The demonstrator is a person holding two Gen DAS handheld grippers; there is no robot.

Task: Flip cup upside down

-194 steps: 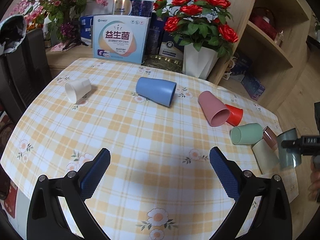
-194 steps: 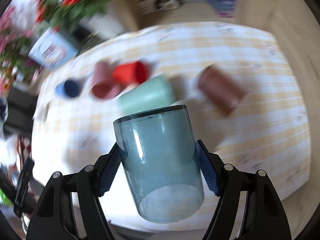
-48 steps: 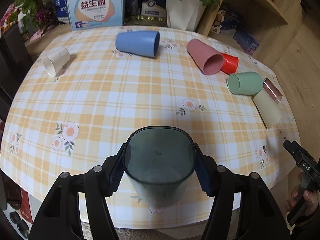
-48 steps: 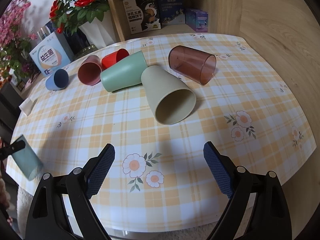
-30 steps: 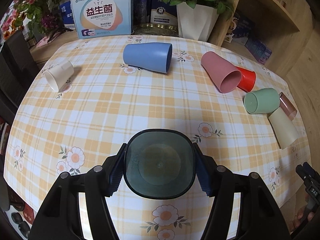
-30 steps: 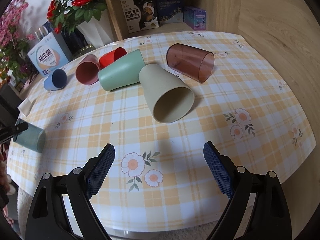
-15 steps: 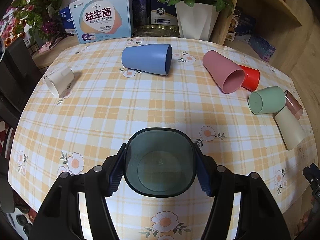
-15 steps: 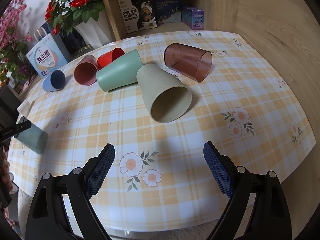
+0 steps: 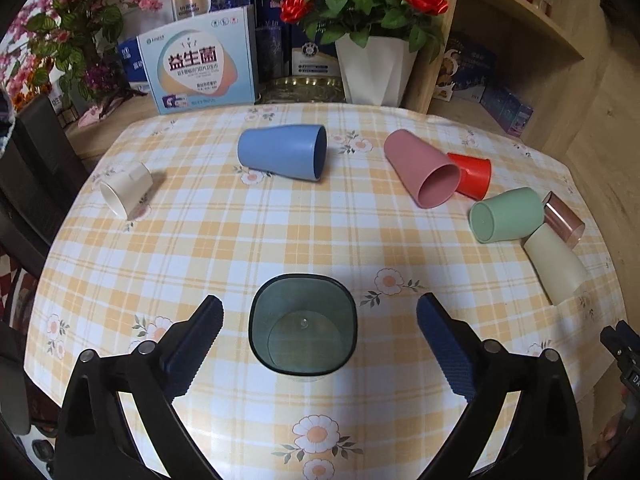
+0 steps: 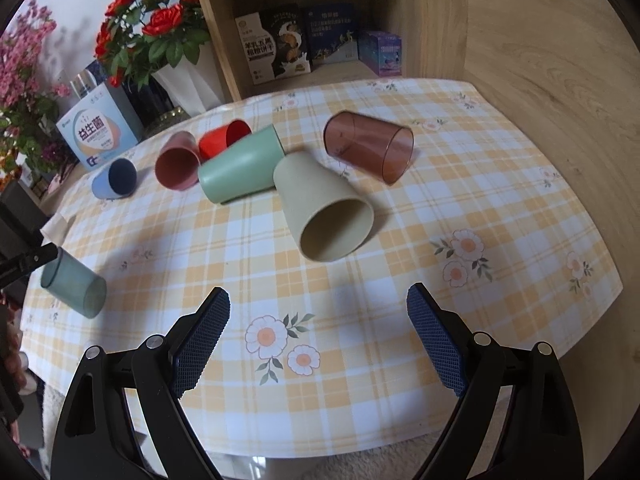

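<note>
Left gripper (image 9: 319, 302): half a second ago its pads were clamped on the teal cup (image 9: 302, 324). Now the fingers are spread wide, and there is a clear gap on each side between pad and cup wall. So the cup has been let go.

The cup stands by itself on the table (image 9: 240, 248), near the front edge and between the open fingers, touching neither. In the right wrist view it is at the far left of the cloth, with one left finger just beside its upper end.

Orientation (the awkward part): a dark rim faces the left camera, with a smaller disc and a centre dot inside it. The wall is see-through, so I cannot tell whether the mouth or the base is on the cloth. If the mouth is down, this cup is done and the hand only needs to back away without knocking it. If not, it needs another turn.

Right gripper (image 10: 318, 308): fingers spread, holding nothing, hovering over the near cloth, well short of the beige cup (image 10: 324, 208), which lies on its side.

The blue cup (image 9: 280, 152) and the other cups also lie on their sides, so by my judgement they are not yet flipped.

Writing: the pale blue box (image 9: 198, 68) behind the table reads 益生菌 in large type, and its small print is illegible. The shelf boxes (image 10: 276, 44) carry Chinese text too small to be sure of.
</note>
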